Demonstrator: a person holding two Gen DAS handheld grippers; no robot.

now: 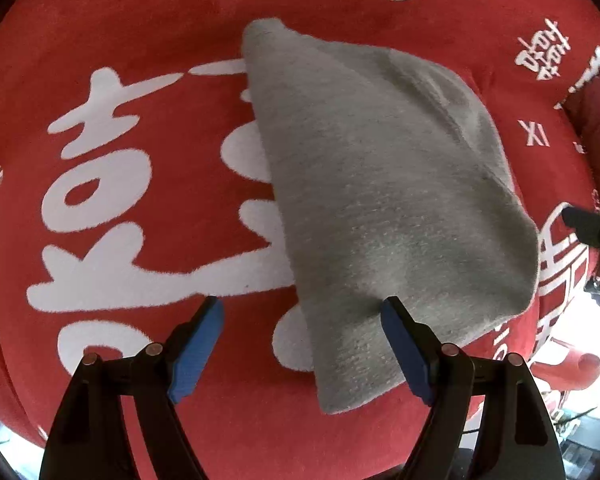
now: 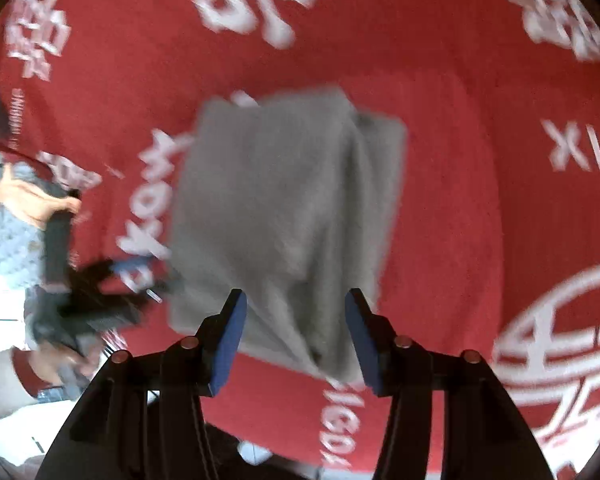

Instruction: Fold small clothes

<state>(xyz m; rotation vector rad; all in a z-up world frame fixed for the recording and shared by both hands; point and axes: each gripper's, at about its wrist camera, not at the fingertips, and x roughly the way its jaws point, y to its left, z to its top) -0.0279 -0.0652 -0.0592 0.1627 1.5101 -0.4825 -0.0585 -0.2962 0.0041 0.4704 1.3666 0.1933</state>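
A folded grey knit garment point(image 1: 372, 184) lies on the red blanket with white characters point(image 1: 140, 80). My left gripper point(image 1: 302, 308) is open and holds nothing; its right finger point(image 1: 400, 336) rests at the garment's near edge, its left finger over bare blanket. In the blurred right wrist view the same grey garment point(image 2: 284, 208) lies ahead. My right gripper point(image 2: 296, 300) is open above its near corner and holds nothing. The left gripper point(image 2: 112, 284) shows at the garment's left edge in that view.
The red blanket point(image 2: 480, 160) covers the whole work surface. A red cushion point(image 1: 596, 120) lies at the right. The person's hand and sleeve point(image 2: 16, 216) show at the left. The blanket's edge and white floor point(image 2: 4, 420) show at the lower left.
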